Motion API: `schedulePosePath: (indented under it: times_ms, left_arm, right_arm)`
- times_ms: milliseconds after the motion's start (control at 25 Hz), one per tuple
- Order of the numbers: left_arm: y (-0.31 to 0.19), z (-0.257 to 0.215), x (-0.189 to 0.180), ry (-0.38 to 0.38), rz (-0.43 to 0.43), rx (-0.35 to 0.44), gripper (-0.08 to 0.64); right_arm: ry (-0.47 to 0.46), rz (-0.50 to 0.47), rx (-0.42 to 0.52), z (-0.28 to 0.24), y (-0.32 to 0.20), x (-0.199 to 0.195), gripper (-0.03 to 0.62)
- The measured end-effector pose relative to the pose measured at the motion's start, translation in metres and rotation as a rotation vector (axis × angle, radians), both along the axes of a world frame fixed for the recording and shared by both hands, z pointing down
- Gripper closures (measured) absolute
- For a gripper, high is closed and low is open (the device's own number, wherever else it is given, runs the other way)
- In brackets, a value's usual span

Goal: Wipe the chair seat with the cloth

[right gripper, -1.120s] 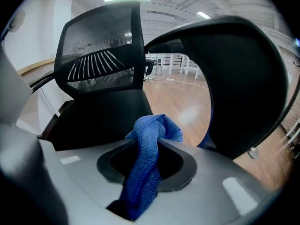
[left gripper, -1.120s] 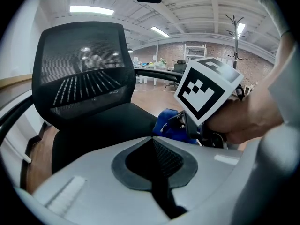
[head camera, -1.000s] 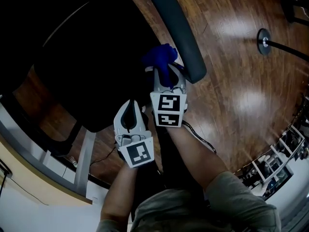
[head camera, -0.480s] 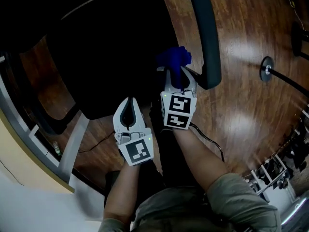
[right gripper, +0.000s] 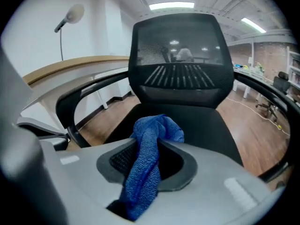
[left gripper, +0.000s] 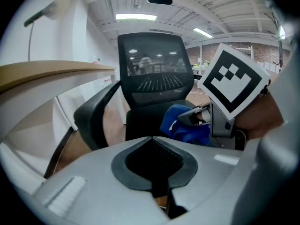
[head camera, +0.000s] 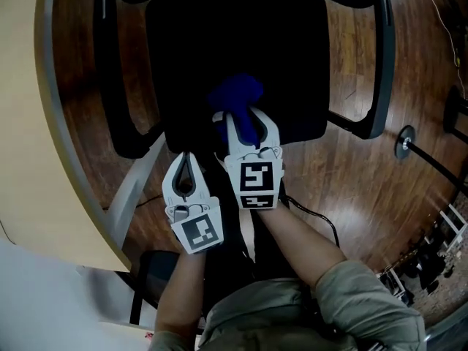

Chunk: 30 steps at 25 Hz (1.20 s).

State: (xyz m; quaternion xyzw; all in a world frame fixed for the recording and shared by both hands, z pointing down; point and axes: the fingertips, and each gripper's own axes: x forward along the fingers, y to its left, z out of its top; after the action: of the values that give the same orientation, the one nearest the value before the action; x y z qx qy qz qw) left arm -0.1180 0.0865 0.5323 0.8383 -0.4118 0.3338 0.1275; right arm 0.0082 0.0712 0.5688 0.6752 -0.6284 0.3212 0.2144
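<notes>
One cloth (head camera: 235, 97), all views; lamp (right gripper: 70, 14), two

**Chair now square in front of you**

You now face the chair seat (head camera: 212, 42) head-on with both armrests in view, where before it sat skewed. Your right gripper (head camera: 246, 119) has brought the blue cloth (head camera: 235, 95) from beside the right armrest (head camera: 382, 64) to over the seat's front.

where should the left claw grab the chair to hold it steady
Probably the armrest on its side: a slim bar standing clear of the seat and running away from you. Come down from above with the jaws across its width. The left claw is shut and empty, so open it first.
</notes>
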Motion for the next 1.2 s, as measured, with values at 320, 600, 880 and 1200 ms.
schedulePosePath:
  times_ms: [320,600,880,1200]
  left_arm:
    - [-0.002,0.004,-0.072,0.028,-0.055,-0.036,0.555]
    - [0.015,0.026,-0.102,0.003,-0.067,-0.083,0.555]
    - [0.027,0.043,-0.077,-0.009,-0.048,-0.081,0.555]
    - [0.051,0.027,0.006,0.026,0.082,-0.070,0.555]
  right_arm:
    - [-0.019,-0.211,-0.005,0.003,-0.031,-0.124,0.488]
    - [-0.032,-0.278,-0.064,0.041,-0.020,-0.167,0.488]
    - [-0.041,-0.240,-0.059,0.055,-0.002,-0.135,0.488]
    - [0.006,-0.096,-0.070,0.040,0.034,-0.037,0.489]
